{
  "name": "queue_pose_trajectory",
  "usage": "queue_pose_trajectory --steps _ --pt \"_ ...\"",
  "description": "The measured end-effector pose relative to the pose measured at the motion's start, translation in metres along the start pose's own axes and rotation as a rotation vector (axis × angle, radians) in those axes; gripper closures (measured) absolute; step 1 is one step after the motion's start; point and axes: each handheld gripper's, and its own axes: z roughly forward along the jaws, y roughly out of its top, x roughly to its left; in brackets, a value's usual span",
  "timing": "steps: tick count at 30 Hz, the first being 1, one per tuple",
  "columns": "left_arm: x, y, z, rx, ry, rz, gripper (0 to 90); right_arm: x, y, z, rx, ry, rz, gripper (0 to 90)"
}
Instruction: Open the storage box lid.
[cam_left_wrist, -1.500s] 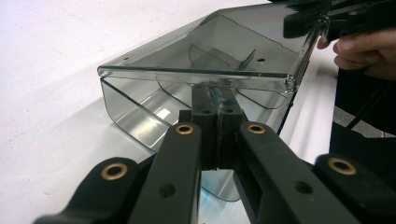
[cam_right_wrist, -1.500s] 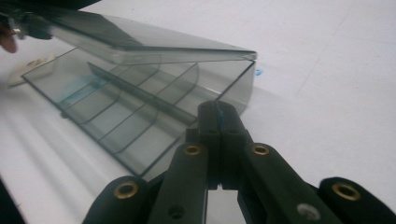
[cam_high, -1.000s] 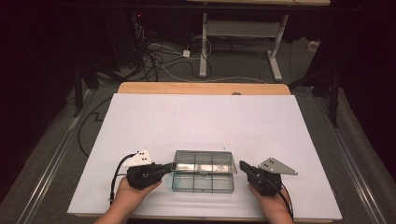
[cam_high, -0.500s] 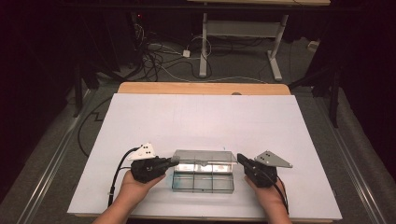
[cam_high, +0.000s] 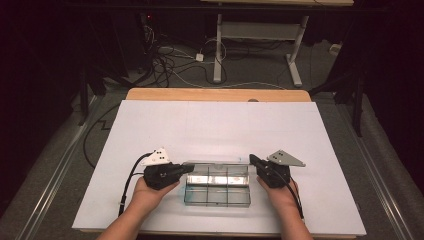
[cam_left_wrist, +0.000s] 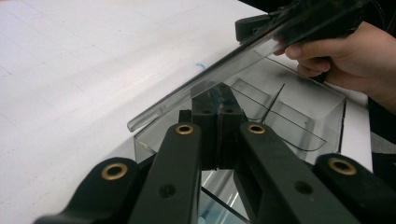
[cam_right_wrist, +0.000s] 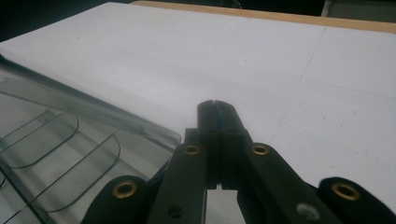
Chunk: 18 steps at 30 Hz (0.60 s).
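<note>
A clear plastic compartment box (cam_high: 218, 192) lies near the table's front edge, its hinged lid (cam_high: 217, 164) tilted up. My left gripper (cam_high: 190, 168) is shut at the box's left end. In the left gripper view its closed tips (cam_left_wrist: 217, 91) sit under the raised lid (cam_left_wrist: 201, 88), above the box's dividers (cam_left_wrist: 280, 109). My right gripper (cam_high: 252, 159) is shut at the box's right end. In the right gripper view its tips (cam_right_wrist: 215, 105) point past the lid's corner (cam_right_wrist: 168, 137); whether they touch it I cannot tell. Nothing is held between either pair of jaws.
The white table top (cam_high: 215, 125) stretches wide beyond the box, with a wooden strip (cam_high: 215, 94) along its far edge. Cables (cam_high: 170, 60) and a desk frame (cam_high: 255, 35) lie on the dark floor behind. The other hand (cam_left_wrist: 345, 56) shows at the top right of the left gripper view.
The lid has swung up from lying flat on the box. Both hands have moved away from the table's front edge, the right gripper also shifting left toward the box.
</note>
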Motion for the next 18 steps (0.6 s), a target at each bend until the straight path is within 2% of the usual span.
queue_pose_trajectory --steps 6,14,18 --pt "0.004 0.002 0.000 -0.009 0.005 -0.004 87.5 0.000 0.008 0.005 -0.016 0.016 0.024 90.0" --pt "0.008 0.005 0.005 -0.010 0.005 -0.005 87.4 0.001 0.021 0.001 -0.039 0.017 0.033 90.0" --pt "0.010 0.006 0.005 -0.013 0.004 -0.006 87.4 0.002 0.028 -0.001 -0.059 0.020 0.018 90.0"
